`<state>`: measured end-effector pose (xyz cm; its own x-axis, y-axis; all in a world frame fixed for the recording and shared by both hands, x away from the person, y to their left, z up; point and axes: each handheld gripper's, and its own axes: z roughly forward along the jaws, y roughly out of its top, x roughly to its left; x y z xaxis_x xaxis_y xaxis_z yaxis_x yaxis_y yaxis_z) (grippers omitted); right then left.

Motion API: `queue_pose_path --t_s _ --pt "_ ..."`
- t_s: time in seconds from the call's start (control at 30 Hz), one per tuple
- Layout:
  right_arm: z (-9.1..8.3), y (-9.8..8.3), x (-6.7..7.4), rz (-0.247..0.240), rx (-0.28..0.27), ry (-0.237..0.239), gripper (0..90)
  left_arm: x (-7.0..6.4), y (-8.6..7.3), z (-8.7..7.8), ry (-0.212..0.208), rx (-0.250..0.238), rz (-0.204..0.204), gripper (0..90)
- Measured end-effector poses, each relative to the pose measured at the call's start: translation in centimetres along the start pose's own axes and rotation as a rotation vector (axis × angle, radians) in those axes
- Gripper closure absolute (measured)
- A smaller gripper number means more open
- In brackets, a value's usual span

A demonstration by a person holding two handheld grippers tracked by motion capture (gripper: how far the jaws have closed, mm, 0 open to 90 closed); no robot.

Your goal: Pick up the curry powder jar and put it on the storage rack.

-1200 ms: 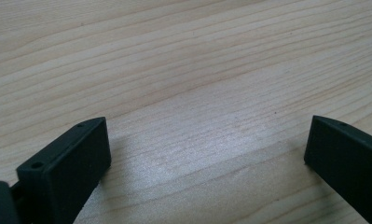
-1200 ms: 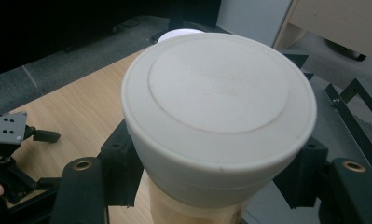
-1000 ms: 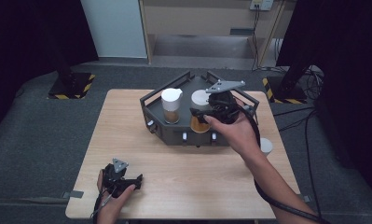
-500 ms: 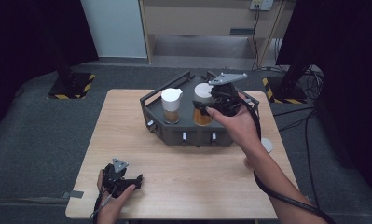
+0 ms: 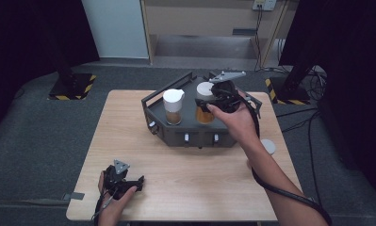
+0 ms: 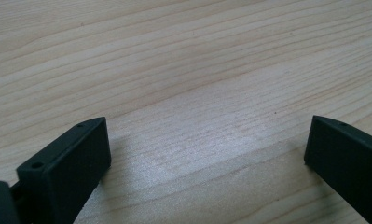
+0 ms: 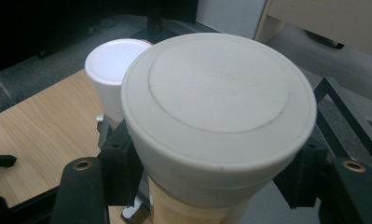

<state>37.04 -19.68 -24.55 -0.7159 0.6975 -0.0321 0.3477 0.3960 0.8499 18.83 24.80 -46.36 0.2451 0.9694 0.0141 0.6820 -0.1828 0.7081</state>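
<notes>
A second white-lidded jar (image 5: 173, 106) is seen just beside, in the dark grey metal tray (image 5: 193, 135) on the light wooden bench (image 5: 200, 183). The white-lidded jar with amber contents (image 7: 216, 112) is gripped below its lid by the right gripper (image 5: 213, 104), between the fingers (image 7: 120, 165). The left gripper (image 5: 122, 181) is rested on the bench, its fingers spread wide.

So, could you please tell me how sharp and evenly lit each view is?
High view: table evenly lit, surroundings dark. Left gripper view: wood grain sharp farther off, soft glare between the blurred jaws. Right gripper view: white lid fairly sharp, jaws and background soft.
</notes>
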Motion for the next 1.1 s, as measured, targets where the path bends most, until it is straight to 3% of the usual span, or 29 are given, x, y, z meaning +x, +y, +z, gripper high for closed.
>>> queue_pose_path --t_s 0.43,1.1 --pt "1.0 0.3 -1.2 0.019 -0.002 -0.013 34.9 0.1 0.1 0.0 -0.002 0.001 0.004 0.0" --pt "2.3 0.9 -1.6 0.023 0.018 -0.035 34.9 0.1 0.1 0.0 -0.004 0.001 0.003 0.0"
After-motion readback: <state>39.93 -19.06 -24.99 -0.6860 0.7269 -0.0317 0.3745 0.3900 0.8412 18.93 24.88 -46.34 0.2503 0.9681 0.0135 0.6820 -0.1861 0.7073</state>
